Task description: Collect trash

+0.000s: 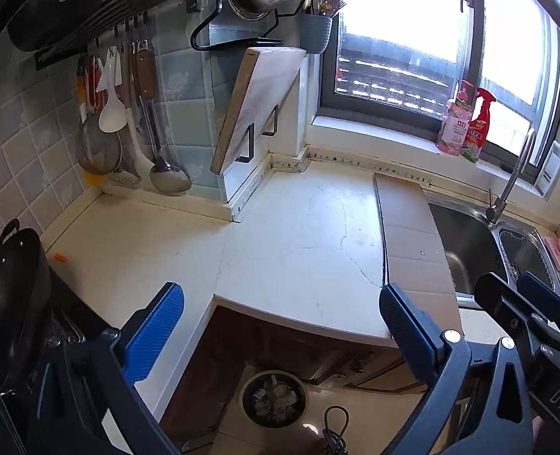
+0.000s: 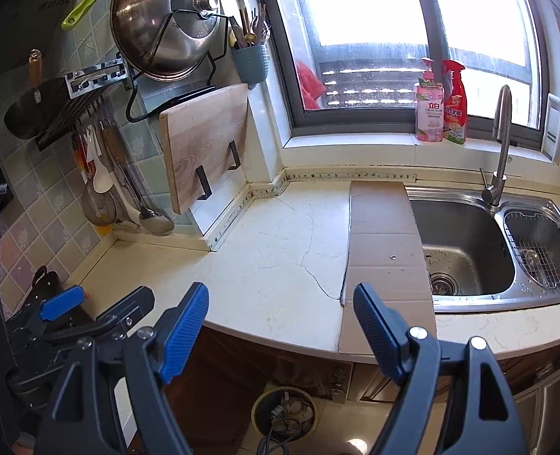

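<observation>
Both the left gripper (image 1: 282, 316) and right gripper (image 2: 280, 314) hover with fingers apart, empty. Next, likely reach left for the orange scrap (image 1: 60, 257) on the table (image 1: 299, 235), then the bin (image 1: 274, 398).

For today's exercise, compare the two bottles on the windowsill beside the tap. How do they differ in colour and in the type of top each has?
The pink bottle is pale pink with a pump top; the red bottle is bright red with a trigger spray head. The pink bottle stands to the left and looks broader; the red bottle stands to the right, with a narrower neck. Both are upright, side by side on the windowsill, and both carry printed labels.
</observation>
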A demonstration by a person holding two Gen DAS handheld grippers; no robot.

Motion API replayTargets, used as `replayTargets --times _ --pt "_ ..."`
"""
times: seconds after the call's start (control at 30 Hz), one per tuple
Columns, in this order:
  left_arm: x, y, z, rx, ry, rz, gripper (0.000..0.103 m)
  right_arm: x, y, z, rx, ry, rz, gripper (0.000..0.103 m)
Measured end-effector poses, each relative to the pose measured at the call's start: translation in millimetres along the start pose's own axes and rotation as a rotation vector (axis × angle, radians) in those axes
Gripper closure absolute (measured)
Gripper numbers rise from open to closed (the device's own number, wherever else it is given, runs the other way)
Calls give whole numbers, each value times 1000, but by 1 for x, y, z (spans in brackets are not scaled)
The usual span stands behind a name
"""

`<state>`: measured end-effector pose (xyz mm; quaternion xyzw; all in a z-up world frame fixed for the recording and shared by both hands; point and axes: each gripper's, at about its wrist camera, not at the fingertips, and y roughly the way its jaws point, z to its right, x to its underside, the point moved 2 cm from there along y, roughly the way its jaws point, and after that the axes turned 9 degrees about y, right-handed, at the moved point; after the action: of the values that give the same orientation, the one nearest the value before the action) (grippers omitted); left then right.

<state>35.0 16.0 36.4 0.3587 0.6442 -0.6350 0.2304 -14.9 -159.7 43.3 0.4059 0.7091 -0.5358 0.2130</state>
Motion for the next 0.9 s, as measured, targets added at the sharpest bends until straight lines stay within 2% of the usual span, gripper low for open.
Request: replayTargets --times 0.9 --pt "1 -1 6 -45 6 -4 1 -1 3 5 4 10 -5 24"
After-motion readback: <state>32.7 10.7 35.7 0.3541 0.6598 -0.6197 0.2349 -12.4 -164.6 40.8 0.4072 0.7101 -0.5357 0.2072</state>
